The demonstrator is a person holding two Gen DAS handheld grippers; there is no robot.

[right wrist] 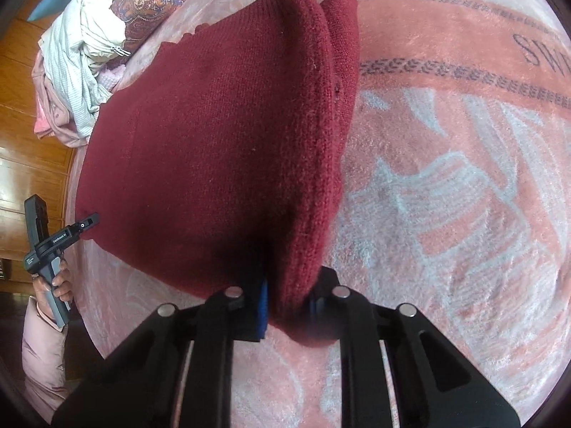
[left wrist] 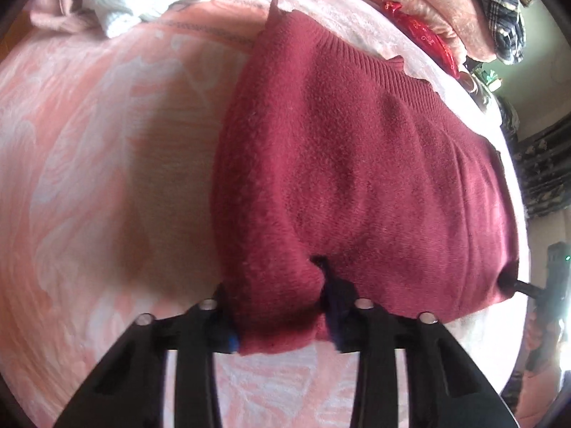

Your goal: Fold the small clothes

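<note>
Partial dark letters "SW" woven on pink patterned blanket (right wrist: 464, 142); small white label on black left gripper (right wrist: 91, 219), unreadable.

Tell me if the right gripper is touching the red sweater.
Touching. The right wrist view shows the right gripper with its jaws closed on a bunched near edge of the sweater, fabric pinched between the pads.

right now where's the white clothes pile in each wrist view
Left wrist view: the white clothes pile sits at the top left, beyond the red sweater.
Right wrist view: the pile is at the upper left edge, left of the sweater.
Shared landmark: the red sweater on the pink blanket, with both grippers closed on its near edge.
</note>
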